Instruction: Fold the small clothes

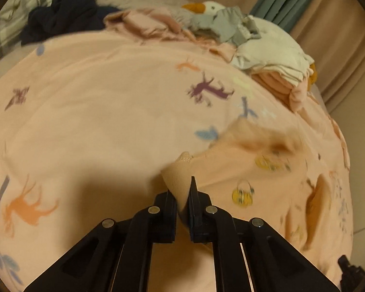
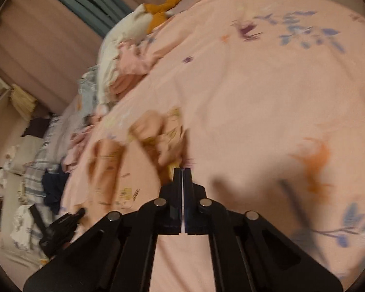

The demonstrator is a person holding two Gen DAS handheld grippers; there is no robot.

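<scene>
Pinching a peach fold of the small garment point(image 1: 250, 170), left gripper point(image 1: 182, 189) lifts it just above the bedspread point(image 1: 97, 112), right gripper point(image 2: 182, 170) closed on its blurred far edge, folded clothes pile point(image 1: 272, 60) beyond.

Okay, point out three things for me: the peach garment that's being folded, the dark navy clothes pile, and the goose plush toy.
Peach garment point(image 1: 253, 170), left wrist view: flat printed part beside the pinched corner.
Dark navy clothes pile point(image 1: 65, 14), left wrist view: middle of the crumpled heap.
Goose plush toy point(image 1: 213, 6), left wrist view: white head behind the orange beak.
</scene>
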